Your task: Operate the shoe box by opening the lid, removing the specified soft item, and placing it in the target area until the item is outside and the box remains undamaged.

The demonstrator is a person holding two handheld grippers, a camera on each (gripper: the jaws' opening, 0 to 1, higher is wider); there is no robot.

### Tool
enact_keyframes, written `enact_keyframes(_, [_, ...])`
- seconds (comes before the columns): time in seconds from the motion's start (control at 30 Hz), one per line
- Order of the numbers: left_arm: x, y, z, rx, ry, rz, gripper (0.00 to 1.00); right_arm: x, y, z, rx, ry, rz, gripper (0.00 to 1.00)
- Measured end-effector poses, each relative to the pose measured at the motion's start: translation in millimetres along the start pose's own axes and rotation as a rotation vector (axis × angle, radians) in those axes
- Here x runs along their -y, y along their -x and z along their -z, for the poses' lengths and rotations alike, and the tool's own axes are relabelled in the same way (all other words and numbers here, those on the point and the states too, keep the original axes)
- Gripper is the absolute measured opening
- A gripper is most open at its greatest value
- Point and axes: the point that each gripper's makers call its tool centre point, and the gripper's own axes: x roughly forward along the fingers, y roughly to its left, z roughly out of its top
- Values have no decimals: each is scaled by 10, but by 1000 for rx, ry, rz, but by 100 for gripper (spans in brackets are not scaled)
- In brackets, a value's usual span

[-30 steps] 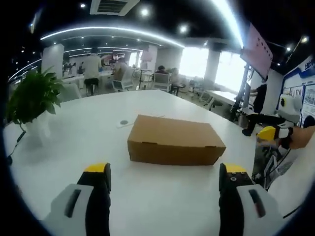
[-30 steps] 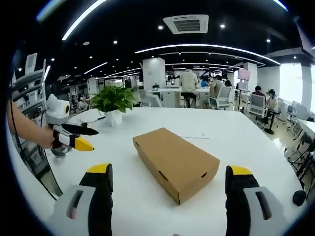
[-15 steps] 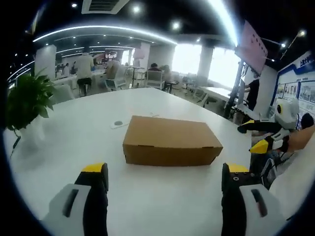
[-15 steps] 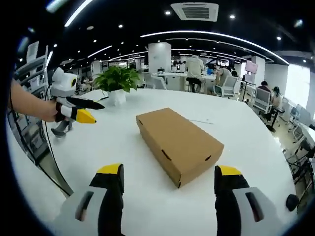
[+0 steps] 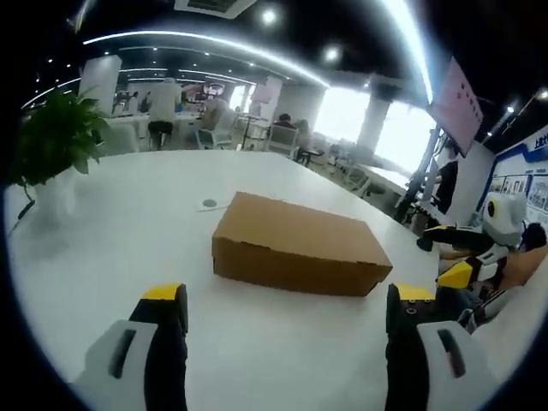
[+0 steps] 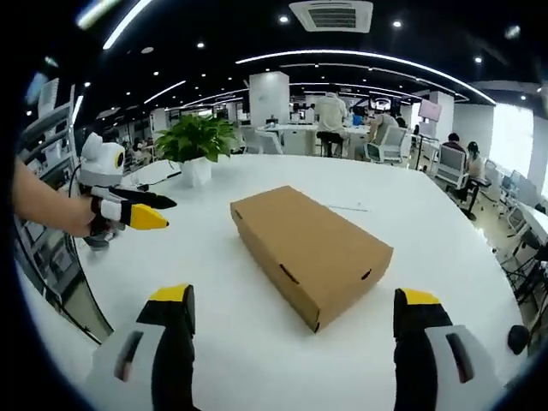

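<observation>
Shoe box (image 5: 295, 245) closed on white table (image 5: 111, 231), ahead of left gripper (image 5: 284, 310) and right gripper (image 6: 293, 315), jaws apart

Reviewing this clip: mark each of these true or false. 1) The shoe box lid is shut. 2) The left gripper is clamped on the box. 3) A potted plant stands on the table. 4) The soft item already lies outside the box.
1) True: the shoe box lid lies flat and shut.
2) False: the left gripper is open, short of the box.
3) True: a potted plant stands on the white table, beyond the box.
4) False: no soft item lies on the table; the right gripper is open too.
</observation>
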Motion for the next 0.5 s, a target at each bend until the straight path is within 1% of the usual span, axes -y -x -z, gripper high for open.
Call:
enact_keyframes(0.07, [22,-20,84,-33,-12,6,99,-27,-20,47,-9,-8,-17,100])
enact_keyframes(0.1, [6,-32,140,-60,-43,3,99,-20,-26,52,-8,-15,-16,100])
enact_keyframes(0.17, [-15,-54,147,-74,-79,-1,99,-9,-34,40,8,-40,-18,100])
enact_keyframes(0.23, [-41,-75,110,-70,-86,-1,99,16,-36,45,5,-50,-12,99])
enact_keyframes(0.27, [-68,-85,69,-61,-92,-5,99,39,-31,41,8,-53,-3,98])
enact_keyframes(0.3, [-110,-97,-10,-41,-125,-16,98,66,-17,29,13,-61,6,95])
enact_keyframes(0.33, [-127,-83,-57,-29,-137,-23,92,151,30,-52,56,-87,53,89])
enact_keyframes(0.37, [-165,-70,-151,7,-156,-41,87,186,69,-187,133,-96,64,82])
enact_keyframes(0.4, [-226,-65,-240,36,-164,-66,85,209,98,-306,195,-105,62,82])
enact_keyframes(0.43, [-264,-59,-254,29,-147,-85,89,226,106,-300,181,-107,65,85])
enact_keyframes(0.47, [-289,-72,-316,50,-121,-89,94,243,96,-292,163,-105,65,90])
enact_keyframes(0.5, [-319,-83,-323,46,-118,-97,96,252,78,-299,161,-110,66,91])
